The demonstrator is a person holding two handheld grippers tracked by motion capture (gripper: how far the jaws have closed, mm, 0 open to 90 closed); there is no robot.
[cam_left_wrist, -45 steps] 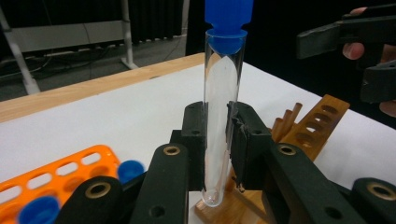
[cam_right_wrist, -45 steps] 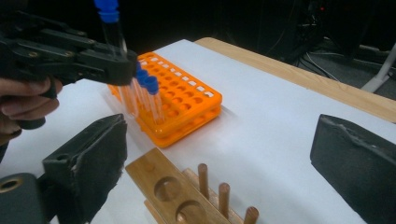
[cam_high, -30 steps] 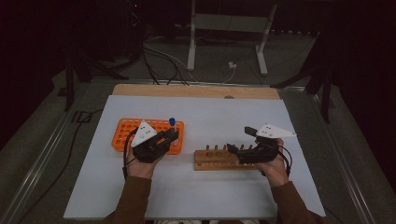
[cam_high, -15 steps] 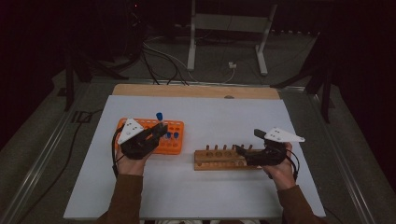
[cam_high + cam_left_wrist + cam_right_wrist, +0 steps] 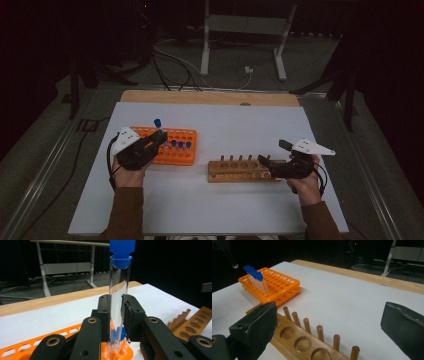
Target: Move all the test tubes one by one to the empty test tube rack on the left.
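Note:
My left gripper (image 5: 159, 135) is shut on a clear test tube with a blue cap (image 5: 157, 122), which it holds upright over the left part of the orange tube rack (image 5: 186, 134). In the left gripper view the tube (image 5: 117, 300) stands pinched between the pads of my left gripper (image 5: 116, 312), its bottom just above the orange rack (image 5: 25, 347). Several blue-capped tubes (image 5: 257, 277) stand in the orange rack (image 5: 279, 282). My right gripper (image 5: 272, 152) is open at the right end of the wooden peg rack (image 5: 235, 170). Nothing sits between its jaws; the wooden rack (image 5: 304, 342) lies below them.
A white sheet (image 5: 225, 115) covers the table, with a bare wooden strip (image 5: 210, 97) along the far edge. Beyond it a metal stand (image 5: 240, 30) and cables (image 5: 170, 60) lie on the dark floor. The wooden rack (image 5: 195, 325) lies to the right of the orange rack.
My left gripper has carried the tube to the left over the orange rack. My right gripper has slid right, toward the wooden rack's right end.

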